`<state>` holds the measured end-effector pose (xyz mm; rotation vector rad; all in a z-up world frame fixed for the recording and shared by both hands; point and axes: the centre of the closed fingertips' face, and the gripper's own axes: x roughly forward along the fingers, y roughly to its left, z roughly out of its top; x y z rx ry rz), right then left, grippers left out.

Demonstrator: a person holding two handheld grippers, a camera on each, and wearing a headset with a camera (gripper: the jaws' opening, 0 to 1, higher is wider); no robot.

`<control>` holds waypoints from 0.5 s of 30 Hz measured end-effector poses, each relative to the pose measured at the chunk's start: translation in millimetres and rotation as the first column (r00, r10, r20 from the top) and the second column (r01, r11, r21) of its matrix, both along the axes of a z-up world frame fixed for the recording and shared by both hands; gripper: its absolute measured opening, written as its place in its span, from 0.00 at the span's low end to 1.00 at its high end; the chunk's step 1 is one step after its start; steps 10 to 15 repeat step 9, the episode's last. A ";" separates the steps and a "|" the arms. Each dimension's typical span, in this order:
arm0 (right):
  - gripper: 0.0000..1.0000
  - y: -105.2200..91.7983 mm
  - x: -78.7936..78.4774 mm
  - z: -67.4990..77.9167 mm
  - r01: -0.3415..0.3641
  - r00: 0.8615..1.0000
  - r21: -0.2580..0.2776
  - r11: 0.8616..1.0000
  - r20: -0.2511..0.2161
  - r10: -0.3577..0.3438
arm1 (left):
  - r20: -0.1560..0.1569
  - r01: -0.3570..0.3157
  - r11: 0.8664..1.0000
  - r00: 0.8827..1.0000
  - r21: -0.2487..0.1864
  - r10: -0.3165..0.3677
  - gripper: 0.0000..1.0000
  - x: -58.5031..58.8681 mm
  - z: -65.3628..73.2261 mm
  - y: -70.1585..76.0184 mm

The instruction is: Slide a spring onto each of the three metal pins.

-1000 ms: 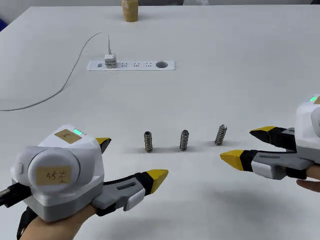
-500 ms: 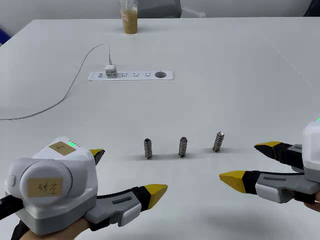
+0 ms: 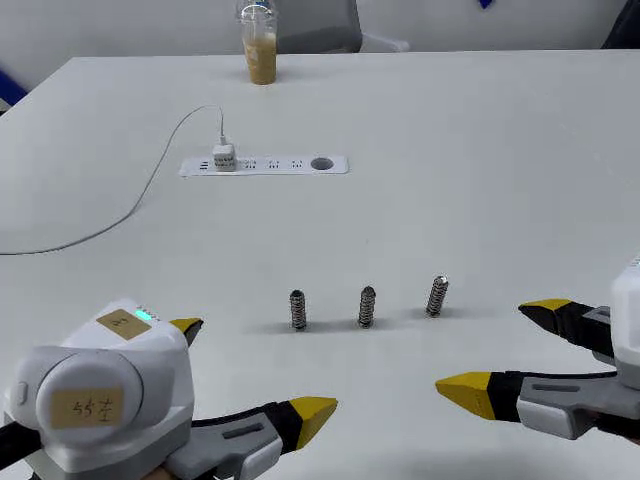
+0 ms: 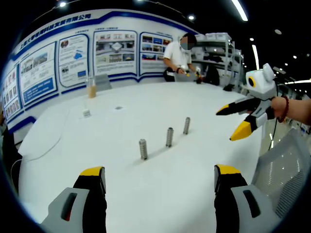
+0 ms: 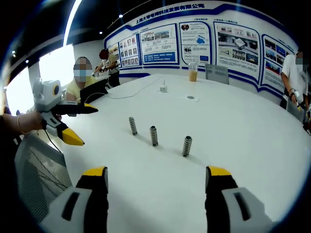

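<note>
1. Both grippers have pulled back toward us, away from the springs. Our head has tipped up too, so the whole picture has slid down. The three springs have stayed put.
2. We think this means the job is done. Each spring stands up by itself, so each must sit on a pin. The pins are hidden inside the coils.
3. Our left gripper point(image 3: 248, 367) is low on the left, well apart from the springs. Its fingers point(image 3: 312, 408) are spread wide with nothing between them. Its body is smooth white plastic, and the fingers are black with pointy yellow tips.
4. In the middle of the table point(image 3: 480, 180) stand the left spring point(image 3: 298, 310), the middle spring point(image 3: 367, 307) and the right spring point(image 3: 437, 296), in a row. They are small, bumpy coils of shiny grey wire. The first two stand straight, and the right one leans a little.
5. Our right gripper point(image 3: 503, 345) looks the same as the left one. Its fingers are wide apart too and hold nothing.
6. The table is white, flat and smooth.
</note>
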<state>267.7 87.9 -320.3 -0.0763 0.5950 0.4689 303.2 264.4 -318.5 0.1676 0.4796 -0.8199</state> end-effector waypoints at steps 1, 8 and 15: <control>0.84 0.2 -0.8 -0.9 -0.001 1.000 -0.003 1.000 -0.004 0.001 | 0.000 0.000 1.000 1.000 -0.002 0.000 0.95 -0.4 0.4 0.1; 0.88 -1.2 -5.4 -4.2 0.003 1.000 -0.002 1.000 -0.017 -0.003 | -0.014 -0.006 1.000 1.000 0.004 0.006 0.96 -2.7 -2.0 3.5; 0.89 -2.0 -5.8 -4.4 0.006 1.000 -0.007 1.000 -0.016 -0.006 | -0.013 -0.006 1.000 1.000 0.007 0.006 0.96 -2.9 -2.3 4.0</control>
